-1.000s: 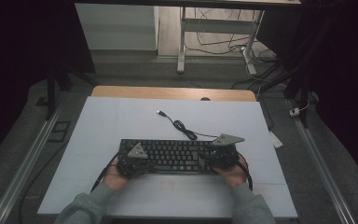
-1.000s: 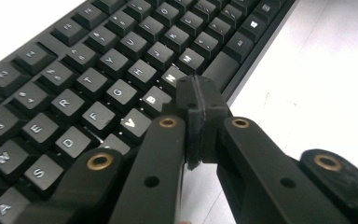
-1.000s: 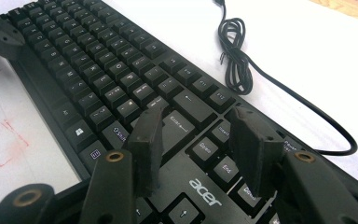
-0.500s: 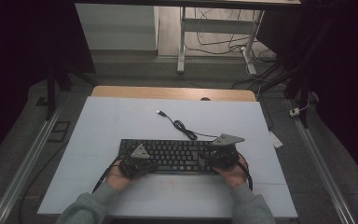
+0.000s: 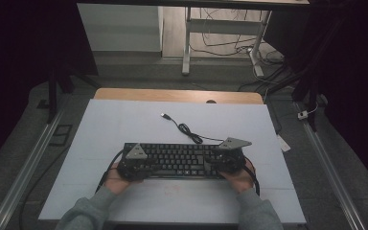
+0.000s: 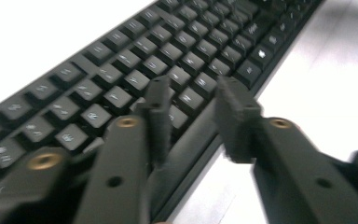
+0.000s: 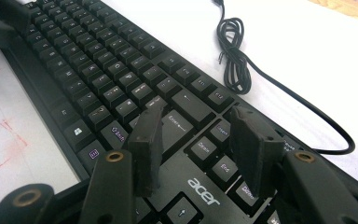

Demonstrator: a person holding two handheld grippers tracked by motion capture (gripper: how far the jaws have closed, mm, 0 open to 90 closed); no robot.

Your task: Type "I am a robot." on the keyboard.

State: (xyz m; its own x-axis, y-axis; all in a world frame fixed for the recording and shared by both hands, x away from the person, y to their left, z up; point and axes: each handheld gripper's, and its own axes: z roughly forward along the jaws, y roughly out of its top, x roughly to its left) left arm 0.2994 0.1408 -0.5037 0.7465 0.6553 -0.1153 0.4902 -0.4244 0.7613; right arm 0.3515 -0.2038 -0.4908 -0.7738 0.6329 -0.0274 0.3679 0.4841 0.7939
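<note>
Item: black keyboard [image 5: 177,160], flat on the white table [image 5: 124,120], long edges running across.

Left gripper [image 5: 133,165]: over the keyboard's left end; jaws have just been opening and stand apart above the near edge, nothing clamped. Bare table lies left of it.

Right gripper [image 5: 230,158]: over the right end; jaws apart above the keys, gripping nothing.

Cable [image 5: 187,130]: coiled beyond the keyboard's far edge, ahead of the right gripper; open table around it.
</note>
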